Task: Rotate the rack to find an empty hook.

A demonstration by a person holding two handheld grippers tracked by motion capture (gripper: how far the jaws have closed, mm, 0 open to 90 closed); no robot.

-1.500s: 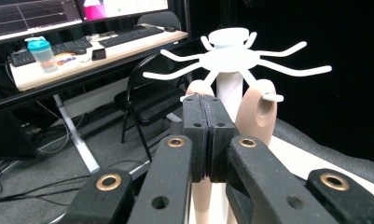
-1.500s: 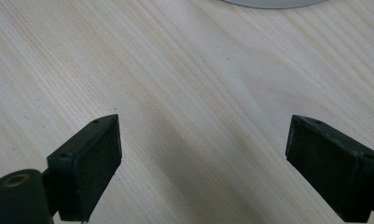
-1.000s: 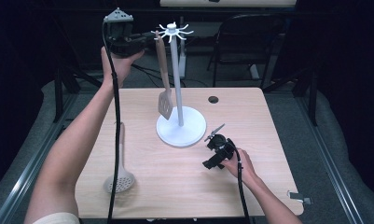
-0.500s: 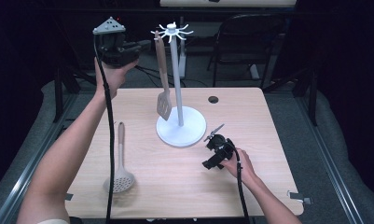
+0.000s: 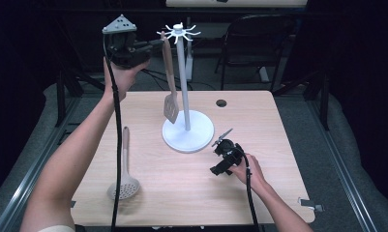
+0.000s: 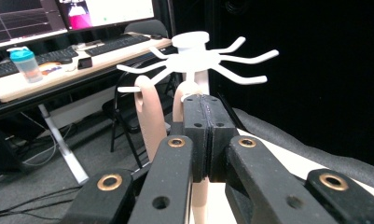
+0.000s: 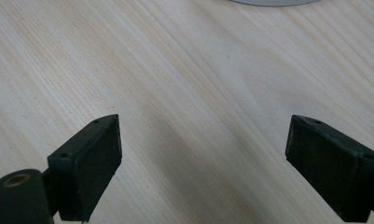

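Lab or recording room, not a home. Landmark: light wood table (image 5: 148, 203) standing alone on grey floor padding, dark curtained surroundings on all sides. Behind the table, a black folding chair (image 5: 249, 43) and loose cables on the floor. Further behind, a long desk (image 6: 58, 74) carrying monitors (image 6: 105, 11), a keyboard (image 6: 114, 44) and a teal-lidded bottle (image 6: 25, 63). Cabled, camera-bearing handheld rigs over the table fit a data-collection setup.

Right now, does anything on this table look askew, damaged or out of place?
Nothing stands out. The spatula hangs from the rack, apparently on a hook. The skimmer lies flat on the table. The left gripper, shut and empty, is beside the spatula's handle; the right gripper rests open on the table.
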